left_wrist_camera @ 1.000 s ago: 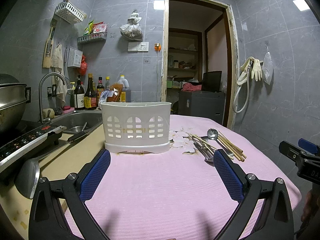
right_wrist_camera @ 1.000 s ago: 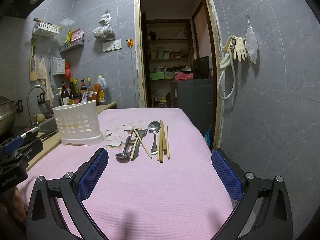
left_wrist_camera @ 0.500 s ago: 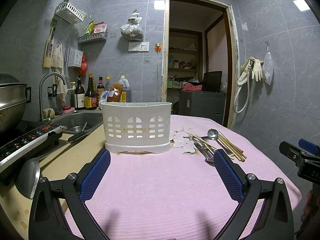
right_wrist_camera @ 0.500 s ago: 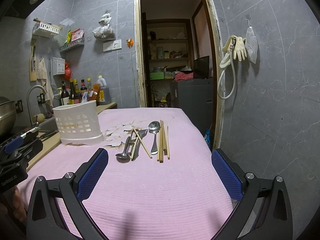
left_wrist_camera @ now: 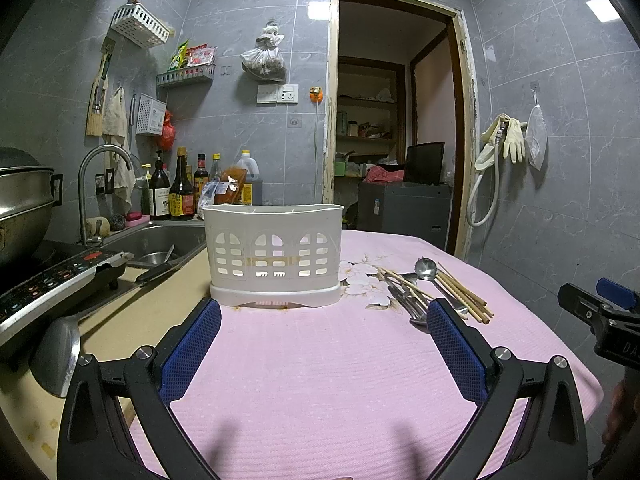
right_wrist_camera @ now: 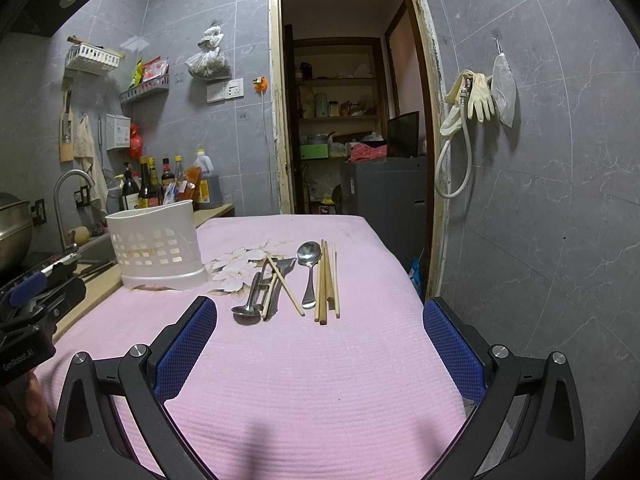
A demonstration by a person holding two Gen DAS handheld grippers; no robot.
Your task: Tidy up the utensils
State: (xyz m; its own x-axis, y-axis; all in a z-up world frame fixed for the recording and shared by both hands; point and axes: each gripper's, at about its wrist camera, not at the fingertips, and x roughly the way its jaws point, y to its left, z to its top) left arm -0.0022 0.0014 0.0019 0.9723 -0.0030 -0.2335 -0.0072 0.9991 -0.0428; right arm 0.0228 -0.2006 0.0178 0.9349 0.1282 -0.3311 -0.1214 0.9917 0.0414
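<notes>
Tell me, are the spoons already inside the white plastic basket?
No, the shiny metal spoons lie flat on the pink tablecloth beside the wooden chopsticks, apart from the white plastic holder.

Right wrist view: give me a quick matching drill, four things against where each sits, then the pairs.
Things:
1. white utensil holder
2. bundle of wooden chopsticks
3. lone spoon, bowl away from camera
4. right gripper

Places:
A. open, above bare pink cloth
B. right end of the utensil row
C. left on the cloth, near the sink
D. just left of the chopstick bundle

Pairs: 1-C, 2-B, 3-D, 4-A
</notes>
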